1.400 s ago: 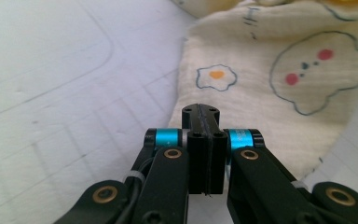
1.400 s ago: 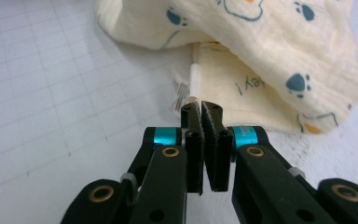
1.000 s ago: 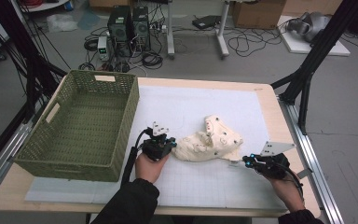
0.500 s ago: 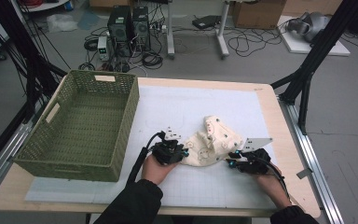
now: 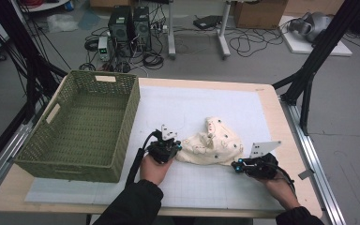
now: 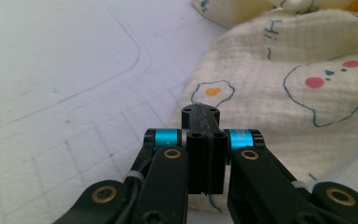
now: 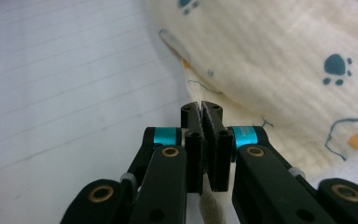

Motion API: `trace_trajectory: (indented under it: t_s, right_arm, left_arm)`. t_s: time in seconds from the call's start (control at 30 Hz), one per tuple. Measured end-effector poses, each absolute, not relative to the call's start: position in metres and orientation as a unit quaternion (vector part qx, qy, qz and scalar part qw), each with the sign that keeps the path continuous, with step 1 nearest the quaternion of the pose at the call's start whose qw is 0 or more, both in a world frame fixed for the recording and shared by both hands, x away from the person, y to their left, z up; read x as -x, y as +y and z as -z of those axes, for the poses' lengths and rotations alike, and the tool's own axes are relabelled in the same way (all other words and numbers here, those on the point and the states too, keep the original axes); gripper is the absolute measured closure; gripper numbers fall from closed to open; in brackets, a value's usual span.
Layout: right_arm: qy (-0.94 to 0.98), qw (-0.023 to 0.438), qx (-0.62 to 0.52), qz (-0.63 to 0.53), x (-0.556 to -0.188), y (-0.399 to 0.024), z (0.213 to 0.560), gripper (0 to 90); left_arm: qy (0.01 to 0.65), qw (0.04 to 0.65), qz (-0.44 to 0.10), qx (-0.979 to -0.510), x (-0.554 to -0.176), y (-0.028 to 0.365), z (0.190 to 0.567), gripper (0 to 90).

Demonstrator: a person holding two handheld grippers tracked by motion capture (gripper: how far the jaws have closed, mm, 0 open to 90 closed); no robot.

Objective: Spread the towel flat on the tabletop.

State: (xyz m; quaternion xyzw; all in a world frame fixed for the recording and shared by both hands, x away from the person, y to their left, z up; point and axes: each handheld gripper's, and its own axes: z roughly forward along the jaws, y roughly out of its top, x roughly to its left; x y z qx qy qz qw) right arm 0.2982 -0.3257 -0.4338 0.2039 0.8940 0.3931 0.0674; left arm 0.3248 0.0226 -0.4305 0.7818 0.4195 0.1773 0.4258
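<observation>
Cream muslin garment [image 5: 212, 146] with small printed motifs (fried eggs, paw prints, faces) lies crumpled on the white gridded mat [image 5: 215, 105] of the desk [image 5: 281, 112], right of centre and toward the near edge.

Left claw [image 5: 172, 149]: at the garment's left edge, held in the left hand [image 5: 153, 169]. In the left gripper view its jaws are pressed together, having just closed; the cloth [image 6: 279, 93] lies directly beyond and under the tips. A thread or fold of cloth shows beneath the jaws, but whether fabric is pinched between the pads I cannot tell.

Right claw [image 5: 236, 166]: at the garment's near right corner, held in the right hand [image 5: 279, 185]. Jaws have just closed; in the right gripper view a strip of the cream fabric [image 7: 212, 205] runs down between the pads, so it is clamped on the garment's edge.

Green woven basket [image 5: 82, 124] stands on the left part of the desk, well apart from the garment.
</observation>
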Motion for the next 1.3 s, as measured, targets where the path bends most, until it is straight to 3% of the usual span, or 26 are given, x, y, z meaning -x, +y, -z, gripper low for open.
trace_trajectory:
  t_s: [0.4, 0.5, 0.6, 0.8, 1.0, 1.07, 1.1, 1.2, 1.3]
  right_arm:
    - [0.886, 0.046, -0.184, -0.422, -0.266, -0.351, 0.421, 87.8]
    - [0.887, 0.036, -0.175, -0.426, -0.263, -0.350, 0.422, 82.0]
    - [0.874, 0.043, -0.187, -0.446, -0.270, -0.351, 0.416, 70.7]
    - [0.870, 0.073, -0.214, -0.439, -0.301, -0.344, 0.417, 63.7]
    - [0.877, 0.048, -0.229, -0.419, -0.324, -0.334, 0.432, 63.0]
    - [0.887, 0.043, -0.226, -0.400, -0.324, -0.332, 0.435, 65.4]
    - [0.891, 0.039, -0.222, -0.394, -0.322, -0.330, 0.437, 70.1]
    - [0.898, 0.031, -0.212, -0.385, -0.318, -0.327, 0.442, 88.3]
    - [0.901, 0.025, -0.205, -0.381, -0.316, -0.327, 0.441, 89.0]
  left_arm:
    - [0.434, 0.443, -0.179, -0.764, -0.319, 0.028, 0.421, 89.5]
    - [0.422, 0.445, -0.157, -0.774, -0.320, 0.025, 0.424, 82.9]
    - [0.422, 0.453, -0.148, -0.771, -0.323, 0.025, 0.424, 72.3]
    - [0.418, 0.453, -0.137, -0.775, -0.334, 0.017, 0.434, 69.8]
    - [0.403, 0.418, -0.129, -0.804, -0.339, 0.010, 0.447, 69.9]
    - [0.397, 0.407, -0.136, -0.811, -0.336, 0.009, 0.446, 83.7]
    - [0.395, 0.403, -0.139, -0.814, -0.335, 0.009, 0.445, 86.1]
    - [0.392, 0.388, -0.147, -0.821, -0.330, 0.007, 0.443, 87.5]
    - [0.386, 0.377, -0.157, -0.827, -0.322, 0.008, 0.440, 87.8]
